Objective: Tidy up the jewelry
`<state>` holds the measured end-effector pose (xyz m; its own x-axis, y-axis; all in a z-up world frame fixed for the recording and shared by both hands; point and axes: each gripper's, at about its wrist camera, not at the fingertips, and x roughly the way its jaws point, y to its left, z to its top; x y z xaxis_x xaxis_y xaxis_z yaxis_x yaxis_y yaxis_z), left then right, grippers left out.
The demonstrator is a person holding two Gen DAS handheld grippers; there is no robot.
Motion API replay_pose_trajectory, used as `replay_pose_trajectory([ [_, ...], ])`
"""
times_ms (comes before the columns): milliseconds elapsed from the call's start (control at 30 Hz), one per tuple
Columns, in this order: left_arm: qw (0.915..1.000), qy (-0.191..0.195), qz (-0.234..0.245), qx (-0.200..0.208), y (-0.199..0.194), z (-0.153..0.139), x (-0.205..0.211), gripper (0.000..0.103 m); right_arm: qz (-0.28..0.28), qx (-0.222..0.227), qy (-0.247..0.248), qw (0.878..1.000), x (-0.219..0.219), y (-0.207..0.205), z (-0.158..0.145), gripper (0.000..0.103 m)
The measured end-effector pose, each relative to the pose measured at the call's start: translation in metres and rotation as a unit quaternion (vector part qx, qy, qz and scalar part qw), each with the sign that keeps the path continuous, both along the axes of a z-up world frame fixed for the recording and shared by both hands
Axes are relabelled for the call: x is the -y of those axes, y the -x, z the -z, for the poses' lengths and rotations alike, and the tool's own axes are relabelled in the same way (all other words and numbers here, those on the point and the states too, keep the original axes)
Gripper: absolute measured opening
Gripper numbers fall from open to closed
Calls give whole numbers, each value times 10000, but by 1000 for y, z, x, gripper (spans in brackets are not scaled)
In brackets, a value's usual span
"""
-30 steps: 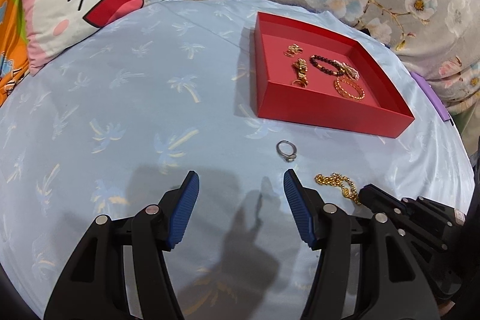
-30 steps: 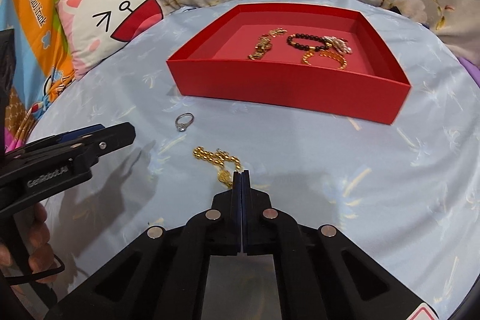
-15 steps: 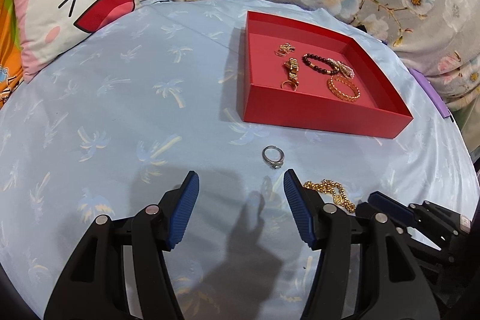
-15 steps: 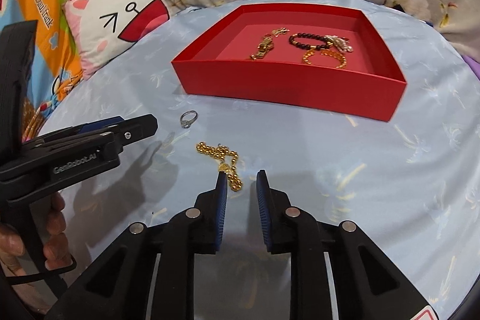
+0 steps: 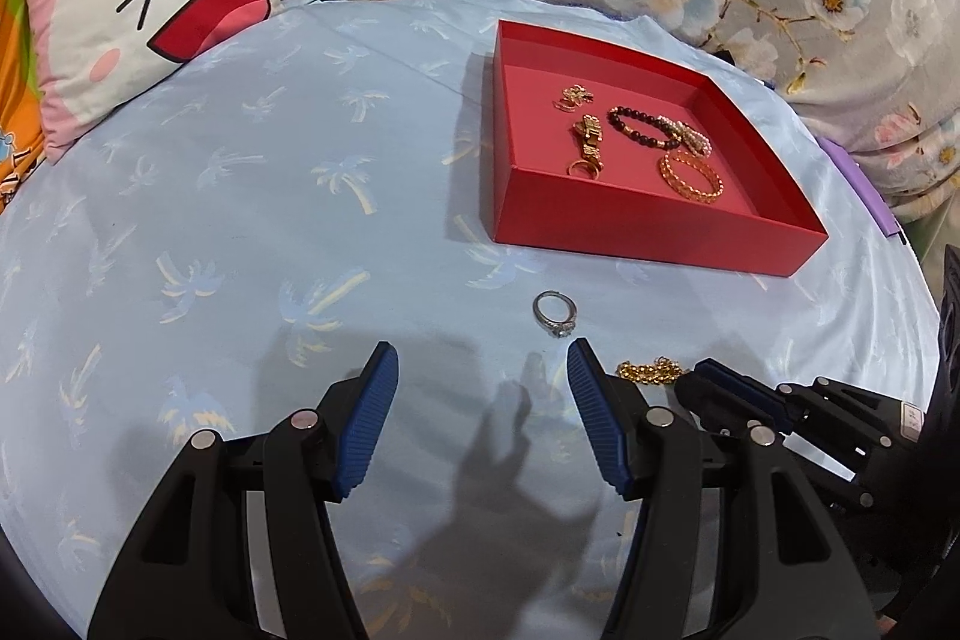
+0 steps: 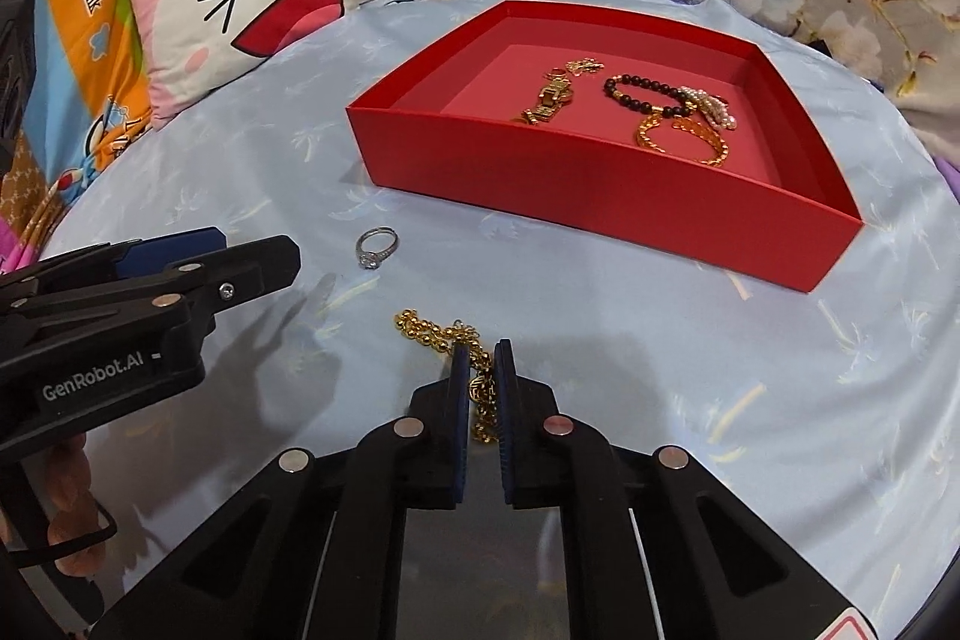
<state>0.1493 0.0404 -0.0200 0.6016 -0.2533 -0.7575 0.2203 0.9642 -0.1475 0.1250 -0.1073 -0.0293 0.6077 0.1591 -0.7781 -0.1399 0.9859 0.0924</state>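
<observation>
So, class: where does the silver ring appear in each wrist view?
Left wrist: silver ring lies low centre, just ahead of the left gripper.
Right wrist: silver ring lies left of centre.
Shared landmark: the red tray beyond it.

My right claw (image 6: pixel 480 376), fully closed one second ago and parted half a second ago, now brackets the gold chain (image 6: pixel 441 335), its pads either side of the pendant end. My left claw (image 5: pixel 483 373) has shifted: the silver ring (image 5: pixel 556 312) now lies nearer its right pad, at 1 o'clock.
</observation>
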Motion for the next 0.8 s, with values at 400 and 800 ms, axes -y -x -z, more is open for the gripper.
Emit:
replay_pose_trajectory([
  [400, 9995, -162, 264, -100, -21, 11, 37, 56, 410, 218, -420, 9980, 38, 20, -21, 8],
  [800, 9986, -373, 371, 41, -22, 17, 48, 16, 554, 244, -543, 9967, 52, 25, -22, 8],
])
